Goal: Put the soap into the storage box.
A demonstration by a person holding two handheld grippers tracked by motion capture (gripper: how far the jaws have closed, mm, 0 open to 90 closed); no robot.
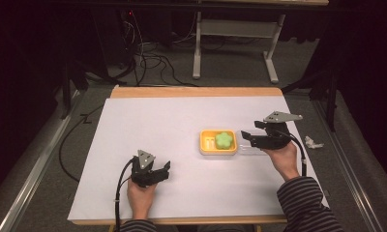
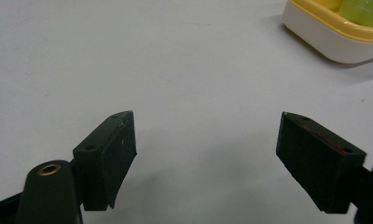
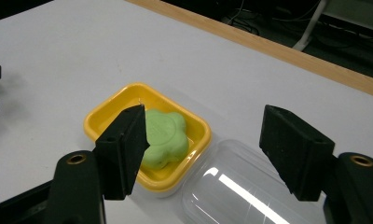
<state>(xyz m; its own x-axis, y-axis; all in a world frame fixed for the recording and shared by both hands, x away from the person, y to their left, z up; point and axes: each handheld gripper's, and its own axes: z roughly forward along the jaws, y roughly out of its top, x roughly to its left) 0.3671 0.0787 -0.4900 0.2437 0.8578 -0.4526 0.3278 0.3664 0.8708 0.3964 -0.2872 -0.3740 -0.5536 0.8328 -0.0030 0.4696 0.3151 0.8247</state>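
A yellow tray (image 1: 205, 143) (image 3: 110, 105) sits right of the table's middle and holds a green flower-shaped block (image 1: 224, 139) (image 3: 165, 136) in its right half. A clear plastic lid (image 1: 253, 148) (image 3: 240, 189) lies against the tray's right side. My right gripper (image 1: 245, 136) (image 3: 203, 147) hovers open over the lid, jaws pointing left at the tray, nothing between them. My left gripper (image 1: 166, 169) (image 2: 205, 158) rests low at the front left, open and empty. The tray's corner (image 2: 334, 39) lies ahead of it to the right.
White paper (image 1: 148, 130) covers the wooden table. A small crumpled white scrap (image 1: 312, 142) lies on the floor off the table's right edge. A metal frame stand (image 1: 235, 43) and cables (image 1: 148, 58) sit on the floor beyond the far edge.
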